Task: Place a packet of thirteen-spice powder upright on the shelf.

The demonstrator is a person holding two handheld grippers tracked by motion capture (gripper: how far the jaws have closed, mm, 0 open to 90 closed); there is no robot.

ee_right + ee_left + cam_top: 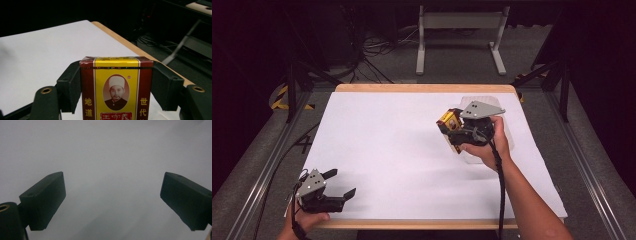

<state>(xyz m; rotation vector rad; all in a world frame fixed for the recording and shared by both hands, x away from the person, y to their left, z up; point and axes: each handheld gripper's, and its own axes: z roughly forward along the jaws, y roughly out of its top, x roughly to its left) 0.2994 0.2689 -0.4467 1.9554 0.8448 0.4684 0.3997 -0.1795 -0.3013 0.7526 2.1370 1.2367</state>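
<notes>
Beside right hand-held gripper [451, 131] gripping box [116, 87], clear plastic tray [484, 102].

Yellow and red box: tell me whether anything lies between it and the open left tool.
Nothing visible does. The box sits clamped in the right tool, held above the table; only bare white table cover stretches from there to the left tool.

Lighting: overhead, even; white table cover [387, 145] bright, surroundings beyond it fell to near black. Shadows: soft, faint, under the left gripper [337, 186]. Left gripper view: hazy, low contrast ahead of the jaws. Right gripper view: box [116, 90] between the jaws sharp, background dim.
</notes>
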